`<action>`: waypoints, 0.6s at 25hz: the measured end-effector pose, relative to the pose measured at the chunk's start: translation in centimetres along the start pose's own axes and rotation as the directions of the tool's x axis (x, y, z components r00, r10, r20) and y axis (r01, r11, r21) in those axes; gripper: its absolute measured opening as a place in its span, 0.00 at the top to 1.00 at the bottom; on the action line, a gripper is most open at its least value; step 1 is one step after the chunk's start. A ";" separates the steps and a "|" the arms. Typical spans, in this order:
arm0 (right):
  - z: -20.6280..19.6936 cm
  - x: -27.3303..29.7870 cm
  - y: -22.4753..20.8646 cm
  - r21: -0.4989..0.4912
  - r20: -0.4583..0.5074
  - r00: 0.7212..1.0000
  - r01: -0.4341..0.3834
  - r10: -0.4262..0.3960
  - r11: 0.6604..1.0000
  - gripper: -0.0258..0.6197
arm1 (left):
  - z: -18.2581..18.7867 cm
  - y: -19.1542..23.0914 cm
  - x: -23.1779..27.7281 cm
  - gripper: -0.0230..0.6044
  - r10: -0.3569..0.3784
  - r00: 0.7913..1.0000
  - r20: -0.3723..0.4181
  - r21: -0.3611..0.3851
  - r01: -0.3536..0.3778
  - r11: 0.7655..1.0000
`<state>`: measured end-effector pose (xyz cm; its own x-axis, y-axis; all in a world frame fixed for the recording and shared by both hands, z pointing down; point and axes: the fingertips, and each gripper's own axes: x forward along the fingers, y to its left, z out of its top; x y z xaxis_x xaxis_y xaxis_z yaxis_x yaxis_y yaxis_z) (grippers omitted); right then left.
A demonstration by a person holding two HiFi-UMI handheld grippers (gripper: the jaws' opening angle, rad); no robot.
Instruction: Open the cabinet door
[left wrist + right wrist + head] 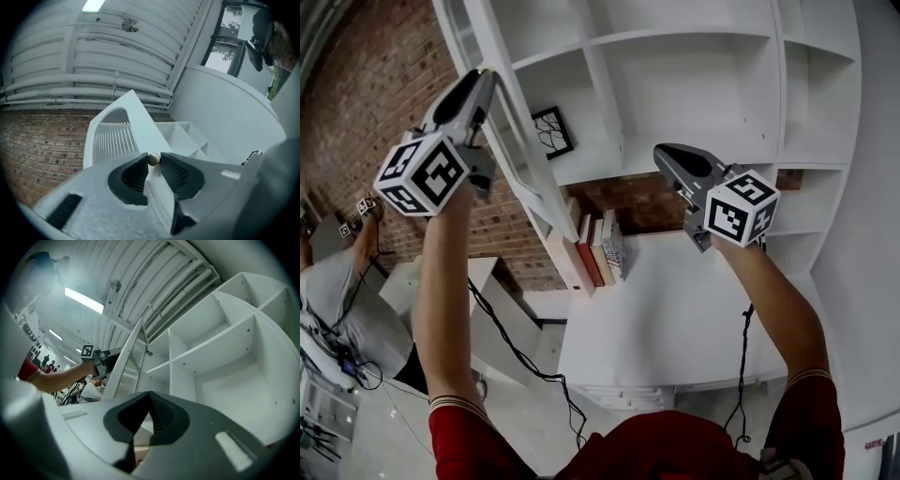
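Observation:
The white cabinet door (523, 164) has a ribbed glass pane and stands swung out from the shelf unit (694, 84). My left gripper (486, 77) is raised at the door's free edge. In the left gripper view its jaws (153, 161) are shut on the small brass knob (153, 159) of the door (117, 136). My right gripper (662, 152) hangs apart in front of the open shelves, its jaws (150, 394) shut on nothing. The right gripper view shows the door (129, 366) edge-on, with the left gripper (105, 357) at it.
Behind the open door are bare white shelves (215, 343). Several books (600, 248) lean at the back of the white desk top (675, 309). A framed picture (553, 131) hangs on the brick wall (384, 84). A person (337, 300) sits at the left.

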<state>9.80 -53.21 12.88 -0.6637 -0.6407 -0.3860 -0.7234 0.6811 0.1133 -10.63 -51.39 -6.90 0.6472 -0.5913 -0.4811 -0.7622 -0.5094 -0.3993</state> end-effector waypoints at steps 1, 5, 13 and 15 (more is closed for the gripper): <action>0.1 0.2 0.4 -0.004 -0.002 1.000 -0.003 0.003 1.000 0.94 | 0.3 0.4 -0.8 0.82 0.005 1.000 0.009 -0.007 -0.005 1.000; 0.2 1.0 2.0 -0.016 -0.011 1.000 -0.016 0.016 1.000 0.94 | 1.6 2.2 -3.5 0.82 0.020 0.999 0.033 -0.032 -0.019 0.999; -1.8 2.5 5.0 -0.022 -0.039 0.998 -0.043 0.042 0.999 0.94 | 2.5 5.8 -8.7 0.82 0.074 0.997 0.034 -0.019 -0.074 0.997; -2.0 2.9 5.6 -0.024 -0.039 0.998 -0.044 0.043 0.999 0.94 | 2.6 6.7 -9.6 0.82 0.081 0.996 0.035 -0.027 -0.080 0.996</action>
<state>3.48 -51.93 14.21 -0.7008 -0.6243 -0.3451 -0.6981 0.6997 0.1519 -21.94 -47.48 -6.97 0.5824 -0.6086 -0.5390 -0.8113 -0.4767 -0.3384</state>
